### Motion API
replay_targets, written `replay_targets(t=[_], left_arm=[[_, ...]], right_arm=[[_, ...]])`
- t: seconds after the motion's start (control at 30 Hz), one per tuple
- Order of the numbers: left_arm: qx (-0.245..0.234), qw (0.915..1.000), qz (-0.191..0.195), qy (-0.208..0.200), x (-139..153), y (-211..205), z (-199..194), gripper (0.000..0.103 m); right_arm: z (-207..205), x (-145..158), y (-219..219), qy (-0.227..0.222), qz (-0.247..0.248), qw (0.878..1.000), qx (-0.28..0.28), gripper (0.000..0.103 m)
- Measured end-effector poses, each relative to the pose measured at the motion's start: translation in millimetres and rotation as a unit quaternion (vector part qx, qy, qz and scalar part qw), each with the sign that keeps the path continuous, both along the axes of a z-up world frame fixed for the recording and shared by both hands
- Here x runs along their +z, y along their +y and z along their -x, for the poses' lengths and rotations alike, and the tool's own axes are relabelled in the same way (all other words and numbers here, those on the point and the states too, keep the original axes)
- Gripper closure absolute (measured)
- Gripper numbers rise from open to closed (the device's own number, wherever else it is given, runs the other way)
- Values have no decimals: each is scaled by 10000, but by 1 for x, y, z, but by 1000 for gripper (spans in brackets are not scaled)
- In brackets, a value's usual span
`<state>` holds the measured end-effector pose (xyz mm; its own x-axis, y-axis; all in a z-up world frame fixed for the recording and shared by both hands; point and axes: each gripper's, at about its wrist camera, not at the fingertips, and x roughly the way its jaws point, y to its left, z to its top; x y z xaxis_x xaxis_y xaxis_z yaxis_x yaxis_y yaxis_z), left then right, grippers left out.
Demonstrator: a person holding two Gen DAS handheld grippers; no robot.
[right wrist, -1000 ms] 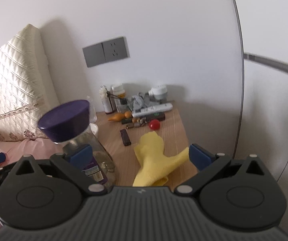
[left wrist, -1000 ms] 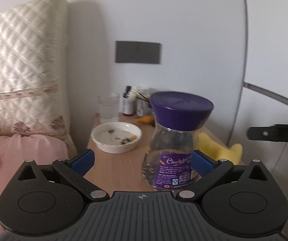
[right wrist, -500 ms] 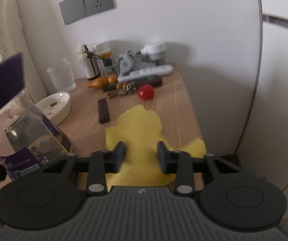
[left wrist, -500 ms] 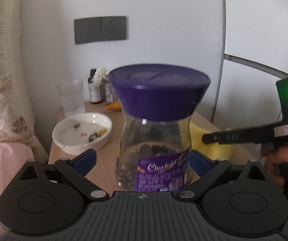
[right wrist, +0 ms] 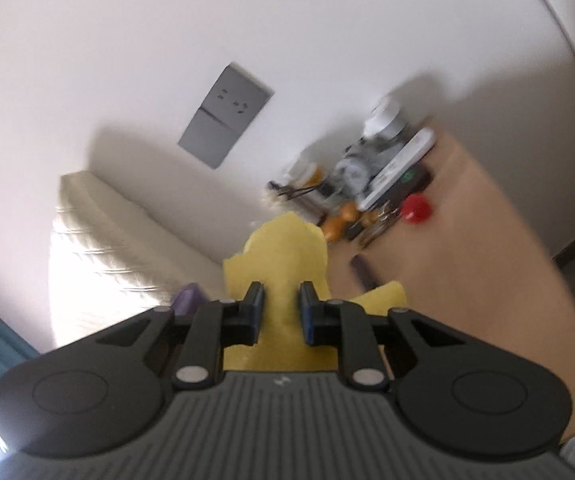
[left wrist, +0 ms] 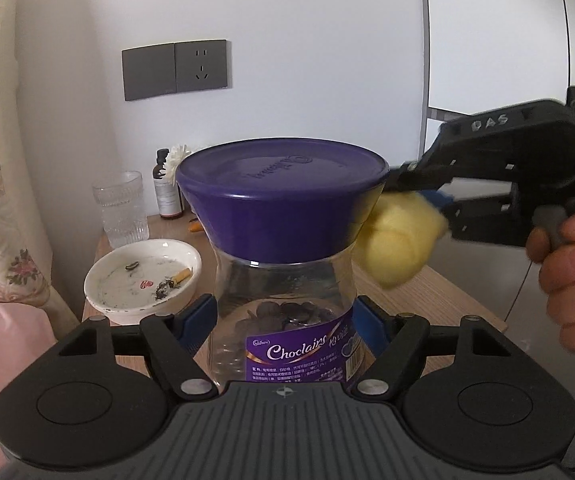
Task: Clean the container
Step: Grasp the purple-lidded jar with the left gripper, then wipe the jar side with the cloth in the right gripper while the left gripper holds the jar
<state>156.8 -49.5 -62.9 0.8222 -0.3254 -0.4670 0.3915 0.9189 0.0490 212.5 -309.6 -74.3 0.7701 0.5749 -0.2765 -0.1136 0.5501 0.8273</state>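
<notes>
A clear Choclairs jar [left wrist: 283, 308] with a purple lid [left wrist: 279, 200] stands on the wooden nightstand [left wrist: 427, 300], filling the left wrist view. My left gripper [left wrist: 285, 314] has the jar between its jaws, which are closing; both blue pads touch the jar's sides. My right gripper [right wrist: 281, 308] is shut on a yellow cloth [right wrist: 283, 256] and is rolled to one side. In the left wrist view that gripper [left wrist: 427, 196] holds the yellow cloth [left wrist: 399, 248] against the lid's right edge. A sliver of the lid [right wrist: 187, 300] shows in the right wrist view.
A white dish [left wrist: 143, 280] with ash and a cigarette butt sits left of the jar, a ribbed glass [left wrist: 121, 208] and a small bottle [left wrist: 165, 188] behind it. A remote, a red ball [right wrist: 417, 208] and small clutter line the back. A person's hand [left wrist: 567, 264] holds the right gripper.
My left gripper came up to the jar and its jaws narrowed onto it. My right gripper shut on the yellow cloth, lifted it off the nightstand, rolled, and brought it to the lid.
</notes>
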Motion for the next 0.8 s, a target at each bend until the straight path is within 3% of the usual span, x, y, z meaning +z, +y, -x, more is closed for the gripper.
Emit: replay_targets(t=[0.13, 0.27, 0.6, 0.8], left_arm=[[-6, 10000, -29, 28, 1, -1, 0, 25], [17, 10000, -31, 66, 3, -1, -1, 25], [71, 9999, -62, 97, 6, -4, -1, 25], [93, 9999, -87, 116, 7, -6, -1, 25]], right_arm=[[0, -18, 9, 445, -160, 9989, 73, 83], [6, -31, 12, 614, -125, 9980, 11, 83], [4, -17, 7, 443, -266, 9986, 90, 83], [6, -44, 7, 740, -278, 9969, -8, 83]])
